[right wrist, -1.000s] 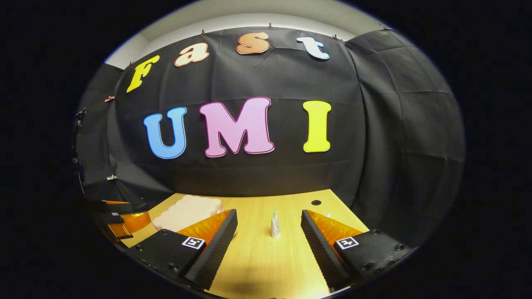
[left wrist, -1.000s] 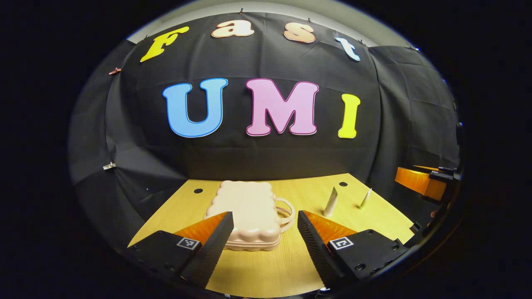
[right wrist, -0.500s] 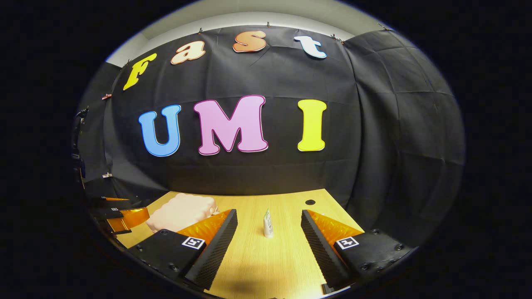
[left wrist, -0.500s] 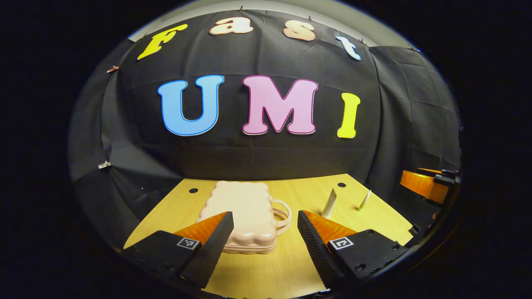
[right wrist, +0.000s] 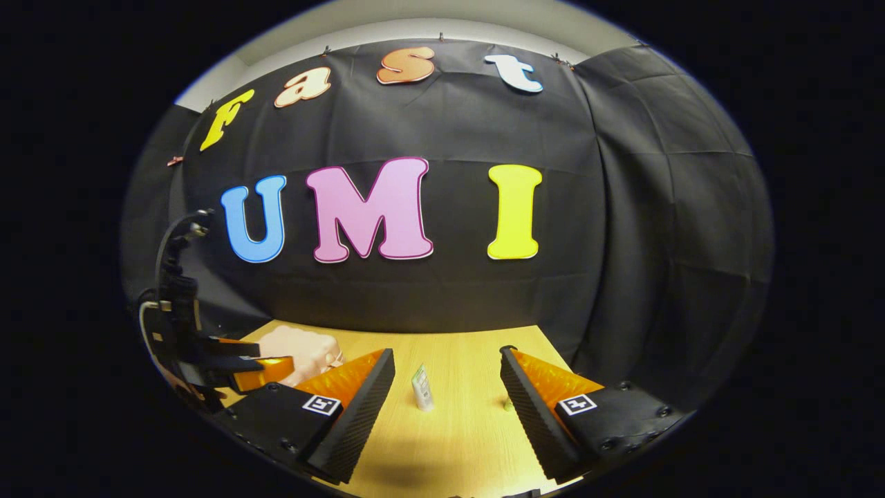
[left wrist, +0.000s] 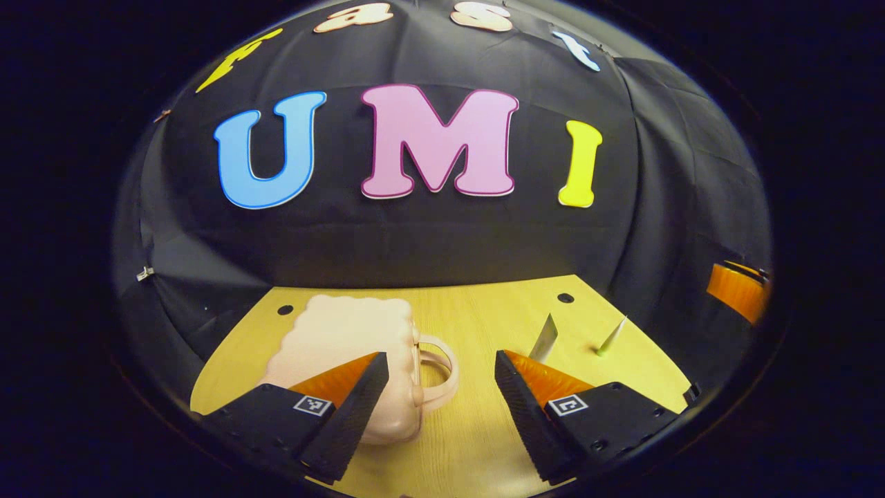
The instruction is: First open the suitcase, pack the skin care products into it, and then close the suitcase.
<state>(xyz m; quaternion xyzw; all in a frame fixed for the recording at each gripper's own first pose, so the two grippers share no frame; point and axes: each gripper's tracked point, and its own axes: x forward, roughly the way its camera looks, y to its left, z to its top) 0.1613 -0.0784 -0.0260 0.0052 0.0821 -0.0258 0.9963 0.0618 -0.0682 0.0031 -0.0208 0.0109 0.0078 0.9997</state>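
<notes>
A pale pink scalloped suitcase (left wrist: 346, 339) lies shut on the wooden table (left wrist: 484, 311), its loop handle (left wrist: 442, 366) facing right. My left gripper (left wrist: 441, 377) is open, just short of the handle, its left finger over the case's near right corner. To the right stand a white tube (left wrist: 544, 339) and a thin pointed tube (left wrist: 611, 337). My right gripper (right wrist: 447, 377) is open and holds nothing, with the white tube (right wrist: 420, 387) standing ahead between its fingers. In the right gripper view the suitcase (right wrist: 304, 349) is at the left, with the left gripper (right wrist: 235, 366) in front of it.
Black cloth walls close off the table on the far side and both sides. Two small dark holes (left wrist: 565, 298) (left wrist: 285, 310) sit near the table's far corners. The right gripper (left wrist: 736, 290) shows at the far right edge of the left gripper view.
My left gripper has moved forward and lower toward the suitcase handle; the case now looms larger and further left. The right gripper shifted slightly, and the left gripper has come into its view.
</notes>
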